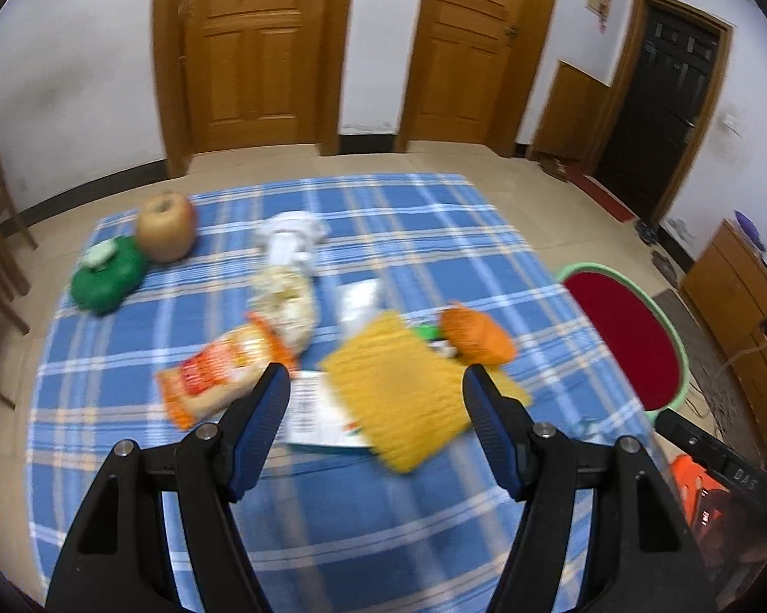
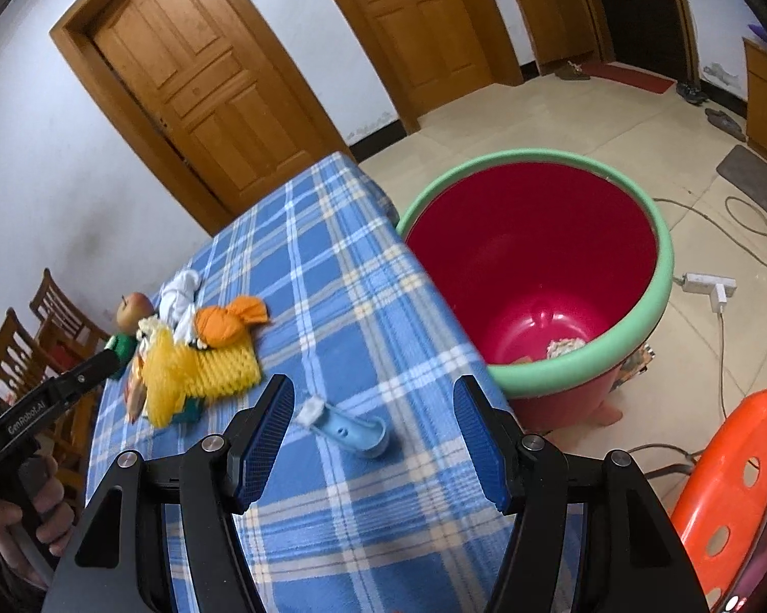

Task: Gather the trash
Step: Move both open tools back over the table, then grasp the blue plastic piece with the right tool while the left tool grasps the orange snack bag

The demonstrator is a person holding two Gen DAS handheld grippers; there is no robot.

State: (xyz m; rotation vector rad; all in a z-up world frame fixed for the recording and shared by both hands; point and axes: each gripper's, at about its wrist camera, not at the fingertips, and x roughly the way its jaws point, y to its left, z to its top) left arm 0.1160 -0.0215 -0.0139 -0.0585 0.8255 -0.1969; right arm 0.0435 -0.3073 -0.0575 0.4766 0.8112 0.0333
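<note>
Trash lies on a blue plaid tablecloth [image 1: 383, 536]: a yellow foam fruit net [image 1: 404, 398], an orange peel [image 1: 478, 334], an orange snack wrapper [image 1: 220, 368], a printed paper [image 1: 317, 408], a clear bag [image 1: 286, 301] and white tissue [image 1: 294, 230]. My left gripper [image 1: 376, 388] is open just above the net and paper. My right gripper [image 2: 373, 408] is open above a light blue plastic piece [image 2: 353, 429] with a white cap. A red bucket with a green rim [image 2: 536, 265] stands beside the table [image 2: 332, 265], holding a few scraps.
An apple [image 1: 165, 227] and a green round container [image 1: 109, 276] sit at the table's far left. Wooden chairs [image 2: 51, 327] stand to the left, an orange plastic stool [image 2: 730, 490] to the right. Cables and a power strip [image 2: 710, 286] lie on the floor.
</note>
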